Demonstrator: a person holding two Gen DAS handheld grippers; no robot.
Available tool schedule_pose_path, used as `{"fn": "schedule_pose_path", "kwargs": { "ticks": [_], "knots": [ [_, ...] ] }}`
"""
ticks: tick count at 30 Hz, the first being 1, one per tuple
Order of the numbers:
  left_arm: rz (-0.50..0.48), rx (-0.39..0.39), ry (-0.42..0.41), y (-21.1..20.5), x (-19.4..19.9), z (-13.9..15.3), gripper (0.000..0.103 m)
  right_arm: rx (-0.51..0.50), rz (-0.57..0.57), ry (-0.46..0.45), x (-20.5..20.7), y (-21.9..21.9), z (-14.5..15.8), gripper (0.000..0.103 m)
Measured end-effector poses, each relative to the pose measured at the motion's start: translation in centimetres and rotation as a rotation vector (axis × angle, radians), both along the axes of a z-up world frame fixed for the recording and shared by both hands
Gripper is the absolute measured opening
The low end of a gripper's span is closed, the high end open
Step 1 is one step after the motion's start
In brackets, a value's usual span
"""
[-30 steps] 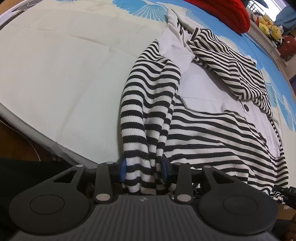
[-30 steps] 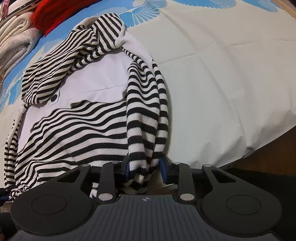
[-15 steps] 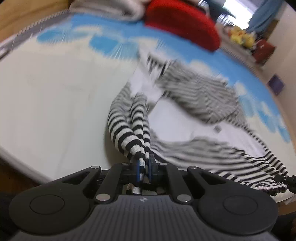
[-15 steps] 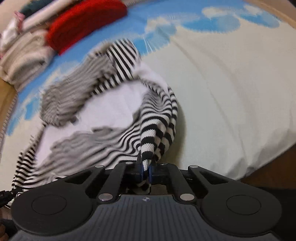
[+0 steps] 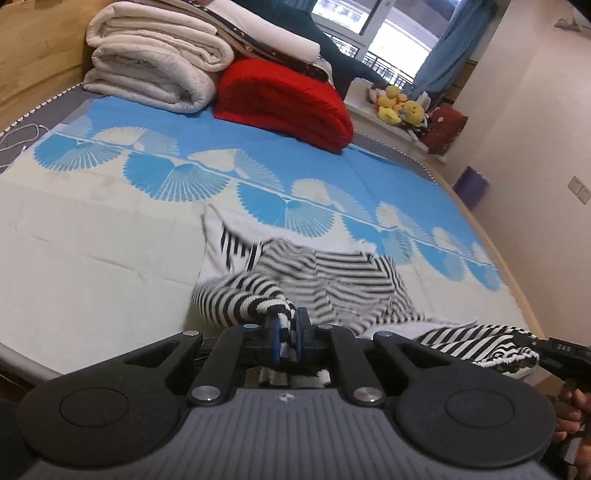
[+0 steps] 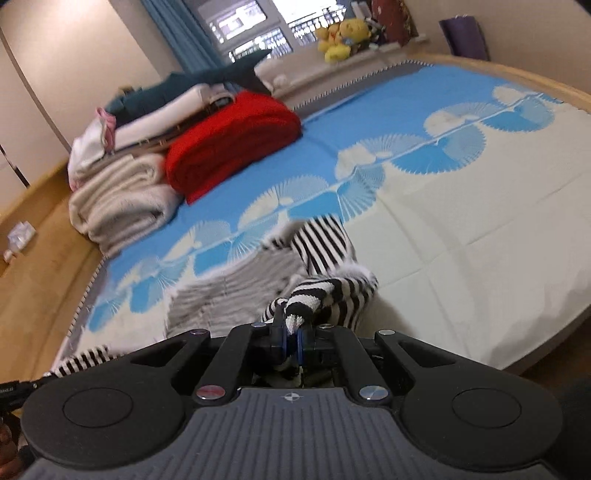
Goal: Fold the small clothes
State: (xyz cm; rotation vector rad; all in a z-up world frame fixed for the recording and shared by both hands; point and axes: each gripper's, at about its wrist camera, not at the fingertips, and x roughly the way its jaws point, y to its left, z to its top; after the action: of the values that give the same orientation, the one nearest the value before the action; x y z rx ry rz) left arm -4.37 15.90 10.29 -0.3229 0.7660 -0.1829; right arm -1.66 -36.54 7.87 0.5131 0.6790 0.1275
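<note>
Bed sheet (image 5: 92, 258), cream with blue fan print, fills both views. Red blanket (image 5: 284, 99) at 12 o'clock, rolled cream blankets (image 5: 155, 70) at 11 in left view. Striped black-white garment (image 5: 332, 280) bunched mid-sheet near front edge, partly blurred. Left gripper (image 5: 287, 334) clamped on a striped fold at 6 o'clock. Right gripper (image 6: 291, 338) pinching another striped fold, same spot in right view. Yellow plush toys (image 6: 340, 40) at 12, far sill.

A home bedroom: a bed (image 5: 110, 229); folded blankets (image 5: 155, 70); plush toys (image 5: 399, 107) by the window (image 5: 373, 33).
</note>
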Motion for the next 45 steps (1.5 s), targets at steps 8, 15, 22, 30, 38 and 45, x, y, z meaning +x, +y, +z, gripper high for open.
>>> {"fn": "schedule_pose_path", "kwargs": {
  "ticks": [8,15,22,30,38,45],
  "knots": [
    [0.009,-0.033,0.077,0.6,8.1,-3.2,0.008,-0.003,0.003,0.038,3.9,-0.6,-0.7,0.004],
    [0.034,-0.078,0.144,2.3,21.9,-8.0,0.009,-0.047,0.021,0.149,17.8,0.6,-4.3,0.005],
    [0.161,-0.165,0.182,5.9,24.5,-12.3,0.013,0.018,-0.082,0.214,25.0,-0.6,-8.9,0.038],
    [-0.098,-0.028,0.185,0.8,24.5,-12.9,0.052,0.057,0.084,0.218,23.8,0.9,-8.6,0.047],
    [-0.173,0.183,0.162,-3.7,25.8,-14.8,0.078,0.137,0.243,0.381,23.0,4.7,-12.7,0.053],
    [-0.215,0.299,0.1,-7.3,27.6,-15.7,0.063,0.125,0.202,0.352,25.2,5.9,-13.0,0.011]
  ]
}}
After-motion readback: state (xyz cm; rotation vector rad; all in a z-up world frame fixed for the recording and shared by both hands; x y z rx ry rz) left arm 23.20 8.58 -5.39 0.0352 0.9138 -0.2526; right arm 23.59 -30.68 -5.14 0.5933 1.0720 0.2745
